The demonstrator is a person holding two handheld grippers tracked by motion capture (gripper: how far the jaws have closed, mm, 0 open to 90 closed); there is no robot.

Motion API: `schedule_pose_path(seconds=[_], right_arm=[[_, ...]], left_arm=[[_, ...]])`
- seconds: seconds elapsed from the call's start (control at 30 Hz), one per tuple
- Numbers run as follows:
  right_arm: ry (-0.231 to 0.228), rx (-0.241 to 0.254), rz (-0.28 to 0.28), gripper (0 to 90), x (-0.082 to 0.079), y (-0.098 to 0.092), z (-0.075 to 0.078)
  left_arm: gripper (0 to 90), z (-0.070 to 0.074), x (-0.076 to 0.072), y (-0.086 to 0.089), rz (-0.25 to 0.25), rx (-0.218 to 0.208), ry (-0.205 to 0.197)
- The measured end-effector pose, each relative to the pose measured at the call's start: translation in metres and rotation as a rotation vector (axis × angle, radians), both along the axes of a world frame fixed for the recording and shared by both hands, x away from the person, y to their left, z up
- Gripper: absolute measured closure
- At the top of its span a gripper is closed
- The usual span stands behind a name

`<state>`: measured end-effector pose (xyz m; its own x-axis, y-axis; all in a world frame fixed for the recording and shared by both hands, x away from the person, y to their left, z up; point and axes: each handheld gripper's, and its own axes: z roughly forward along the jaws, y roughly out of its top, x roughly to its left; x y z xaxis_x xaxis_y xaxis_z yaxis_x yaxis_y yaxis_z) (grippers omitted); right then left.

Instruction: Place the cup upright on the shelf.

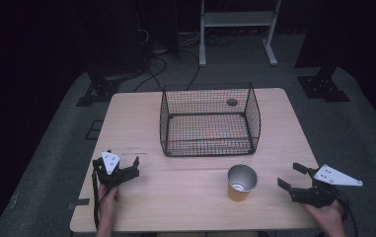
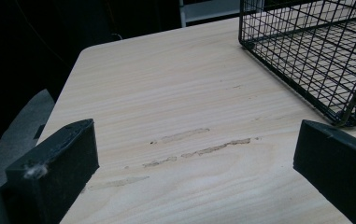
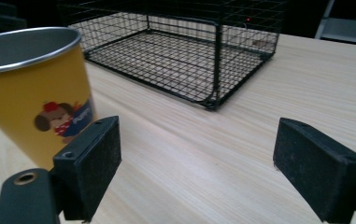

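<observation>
A yellow cup (image 1: 241, 182) with a silver inside and a cartoon dog print stands upright on the wooden table (image 1: 175, 202), in front of an empty black wire basket (image 1: 207, 89). My right gripper (image 1: 289, 175) rests near the table's right front edge, to the right of the cup and apart from it. Its jaws are open with bare table between them (image 3: 196, 149), and the cup (image 3: 31, 93) stands just past its left jaw. My left gripper (image 1: 117, 163) sits at the front left, open over bare wood (image 2: 194, 154), with the basket's corner (image 2: 348, 109) ahead to the right.
A small round hole (image 1: 232, 102) shows in the tabletop behind the basket. Faint scuff marks (image 2: 199, 147) lie on the wood ahead of the left gripper. A white metal stand (image 1: 237, 19) and cables are on the dark floor beyond the table.
</observation>
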<state>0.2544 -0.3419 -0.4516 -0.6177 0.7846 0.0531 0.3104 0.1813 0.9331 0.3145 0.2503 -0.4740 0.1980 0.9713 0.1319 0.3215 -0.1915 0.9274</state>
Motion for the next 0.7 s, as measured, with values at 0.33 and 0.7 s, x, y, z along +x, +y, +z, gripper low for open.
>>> schedule_pose_path(seconds=[0.33,0.7], right_arm=[[0.01,-0.011,0.063,13.6,-0.008,0.013,0.008],[0.002,-0.034,0.125,13.5,-0.017,0.03,0.015]], left_arm=[[0.0,0.0,0.0,0.0,-0.002,0.001,-0.001],[0.0,0.0,0.0,0.0,-0.001,0.002,-0.005]])
